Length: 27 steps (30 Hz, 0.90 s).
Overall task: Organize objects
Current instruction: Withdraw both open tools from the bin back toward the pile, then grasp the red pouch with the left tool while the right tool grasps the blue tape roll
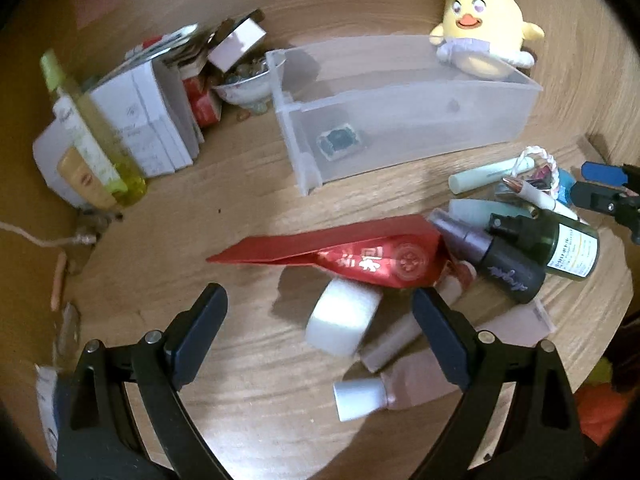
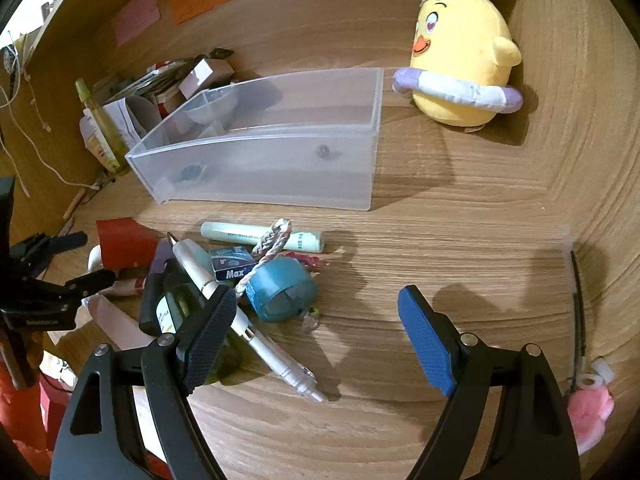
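Barely begun: the clear bin (image 2: 256,168) holds only a couple of small bits, the clutter pile (image 2: 224,280) waits beside it, and both the left gripper (image 1: 320,320) and right gripper (image 2: 316,320) hover open-jawed and empty.

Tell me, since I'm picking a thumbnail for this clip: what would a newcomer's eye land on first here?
Probably the yellow chick plush with bunny ears, upright at the back of the wooden table, just past the far right end of the frosted plastic bin. Next, the shiny red foil pouch lying in front of the bin, amid a jumble of bottles, tubes and a blue tape roll.
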Motion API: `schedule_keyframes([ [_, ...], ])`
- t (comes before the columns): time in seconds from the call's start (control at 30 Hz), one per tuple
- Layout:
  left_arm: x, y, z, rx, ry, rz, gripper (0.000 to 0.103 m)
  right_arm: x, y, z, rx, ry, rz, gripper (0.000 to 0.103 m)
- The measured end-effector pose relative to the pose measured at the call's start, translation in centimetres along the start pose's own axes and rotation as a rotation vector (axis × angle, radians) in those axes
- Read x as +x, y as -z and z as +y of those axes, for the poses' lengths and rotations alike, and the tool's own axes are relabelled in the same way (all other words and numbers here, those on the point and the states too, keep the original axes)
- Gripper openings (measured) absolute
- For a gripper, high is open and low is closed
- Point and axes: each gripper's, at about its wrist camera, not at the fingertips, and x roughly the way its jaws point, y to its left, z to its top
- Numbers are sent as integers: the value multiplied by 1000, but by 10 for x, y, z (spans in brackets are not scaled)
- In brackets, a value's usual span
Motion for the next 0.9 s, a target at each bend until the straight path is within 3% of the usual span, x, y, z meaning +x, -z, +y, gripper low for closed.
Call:
schedule_keyframes([
  [0.23,3,-16,-9,77,-6,-19,94,8,0,-2,14,-10,14,79],
  [0.5,17,-30,-14,143,33,-16,94,14,-3,-1,6,-40,34,70],
  [0.73,31,-36,-12,141,95,-4,94,19,-5,2,4,-61,46,54],
  [0.83,35,-38,-5,110,141,14,83,21,-5,1,2,-58,54,45],
  [0.9,40,-39,1,88,167,34,82,23,-5,1,3,-50,62,39],
])
